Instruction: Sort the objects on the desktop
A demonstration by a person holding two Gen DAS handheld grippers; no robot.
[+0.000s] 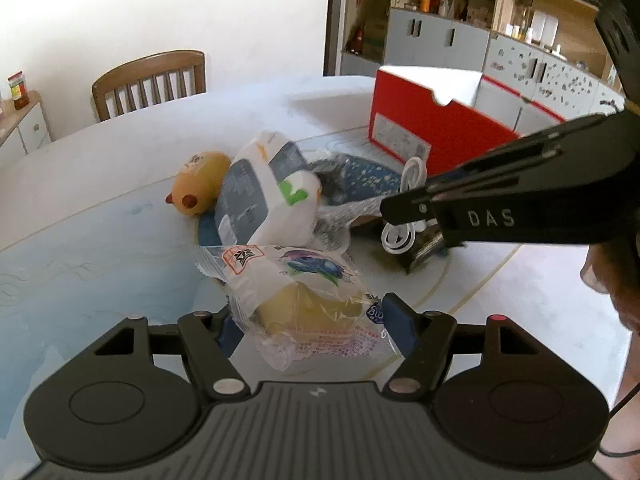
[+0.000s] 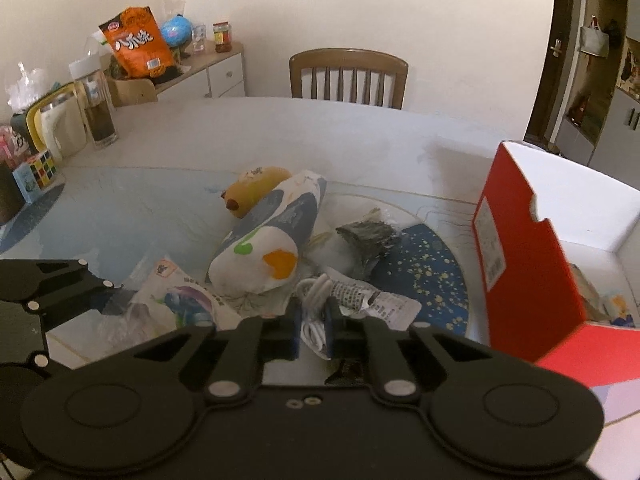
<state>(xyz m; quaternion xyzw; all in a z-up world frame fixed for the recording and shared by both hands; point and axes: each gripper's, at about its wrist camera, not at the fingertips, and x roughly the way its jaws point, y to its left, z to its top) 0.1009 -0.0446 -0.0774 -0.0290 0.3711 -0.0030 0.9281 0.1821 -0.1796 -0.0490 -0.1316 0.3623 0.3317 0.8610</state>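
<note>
Two tools work over a small heap of things near the middle of the pale counter (image 2: 360,132). The left tool (image 1: 316,324) has its blue pads pressed against either side of a clear snack packet (image 1: 304,296) with a yellow cake inside and a blue cartoon print on top, so the packet is pinched between them. The right tool (image 2: 312,328) is squeezed nearly together on a coiled white cable (image 2: 316,312), which bulges out above and below the narrow gap between its pads. Just behind the packet lies a white tissue pack (image 1: 264,196) with blue-grey panels and a green mark, tilted and leaning on a yellow plush toy (image 1: 200,188) that sits at the far left of the heap. Beside the tissue pack, towards the box, a crumpled dark wrapper (image 2: 368,240) rests on a dark blue speckled mat (image 2: 428,272). An open red box (image 2: 516,272) with a white inside stands upright at the right of the heap, apart from both tools. A wooden chair (image 2: 348,76) stands at the counter's far edge.
</note>
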